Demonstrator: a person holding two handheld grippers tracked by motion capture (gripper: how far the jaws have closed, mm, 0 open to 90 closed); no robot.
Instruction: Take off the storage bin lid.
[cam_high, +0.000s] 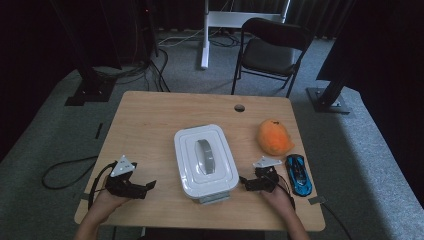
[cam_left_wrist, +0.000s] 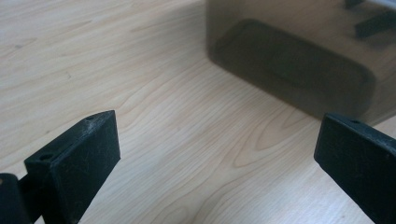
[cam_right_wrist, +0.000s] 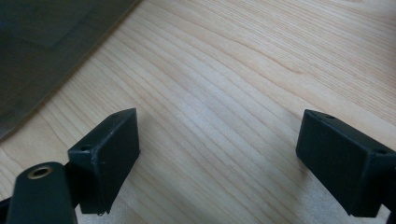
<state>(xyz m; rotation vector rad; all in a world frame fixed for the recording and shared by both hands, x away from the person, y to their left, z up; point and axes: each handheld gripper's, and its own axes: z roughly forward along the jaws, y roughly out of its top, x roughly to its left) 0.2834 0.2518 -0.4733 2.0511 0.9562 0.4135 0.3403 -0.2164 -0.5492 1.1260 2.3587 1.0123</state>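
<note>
I'm holding both grippers, left (cam_high: 150, 185) and right (cam_high: 243, 181), wide open and empty, flanking the lidded white box (cam_high: 205, 162) mid-table (cam_high: 150, 115). I'm worrying an off-centre pinch could shove it, or my right elbow could nudge the toy car (cam_high: 299, 174).

A white lidded plastic box (cam_high: 206, 162) with a grey handle sat on the pale wood-grain worktop (cam_high: 150, 125), beside an orange plush toy (cam_high: 274, 136) and a blue toy car (cam_high: 299, 174).
</note>
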